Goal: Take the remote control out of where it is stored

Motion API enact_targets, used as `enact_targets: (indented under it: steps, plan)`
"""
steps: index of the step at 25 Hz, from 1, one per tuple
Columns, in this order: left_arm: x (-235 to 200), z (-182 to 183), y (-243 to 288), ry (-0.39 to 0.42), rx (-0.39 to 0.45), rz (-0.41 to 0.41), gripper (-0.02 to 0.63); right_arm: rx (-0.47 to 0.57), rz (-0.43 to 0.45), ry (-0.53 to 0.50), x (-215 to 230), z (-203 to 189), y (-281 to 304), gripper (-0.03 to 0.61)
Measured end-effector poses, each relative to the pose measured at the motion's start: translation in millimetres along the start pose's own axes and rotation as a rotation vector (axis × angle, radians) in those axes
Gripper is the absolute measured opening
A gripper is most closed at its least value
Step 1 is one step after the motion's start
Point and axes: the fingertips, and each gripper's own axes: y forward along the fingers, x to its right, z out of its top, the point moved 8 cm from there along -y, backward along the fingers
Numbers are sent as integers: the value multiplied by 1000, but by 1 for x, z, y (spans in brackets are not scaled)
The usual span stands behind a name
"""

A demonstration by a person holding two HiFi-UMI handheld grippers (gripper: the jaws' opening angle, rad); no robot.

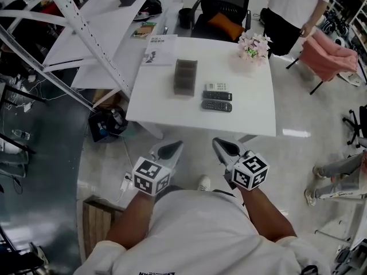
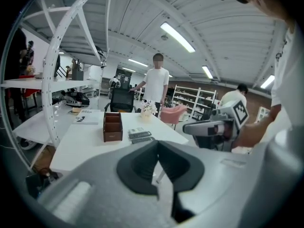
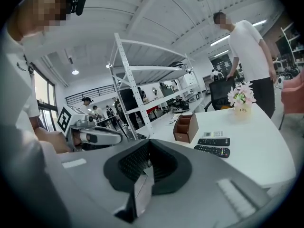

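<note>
A brown compartment box [image 1: 185, 77] stands on the white table [image 1: 258, 116]. To its right, three remotes lie flat on the tabletop: a white one [image 1: 217, 87] and two black ones [image 1: 217, 95] [image 1: 217, 106]. The box [image 3: 186, 127] and the remotes [image 3: 213, 142] also show in the right gripper view. The left gripper view shows the same box [image 2: 113, 126] and remotes [image 2: 140, 135]. My left gripper [image 1: 171, 148] and right gripper [image 1: 223, 146] hang side by side before the table's near edge, above the floor. Both are shut with nothing in them.
A pot of flowers [image 1: 253, 46] and a booklet [image 1: 161, 49] sit at the table's far side. Behind it are a black chair [image 1: 222, 7], a standing person [image 1: 295, 4] and a pink chair [image 1: 330, 56]. A white rack [image 1: 69, 16] rises at left.
</note>
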Motion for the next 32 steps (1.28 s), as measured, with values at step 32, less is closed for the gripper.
enact_targets:
  steps: [32]
  plan:
    - [-106, 9, -45, 93, -29, -166, 3, 21, -234, 10, -63, -1, 82, 6]
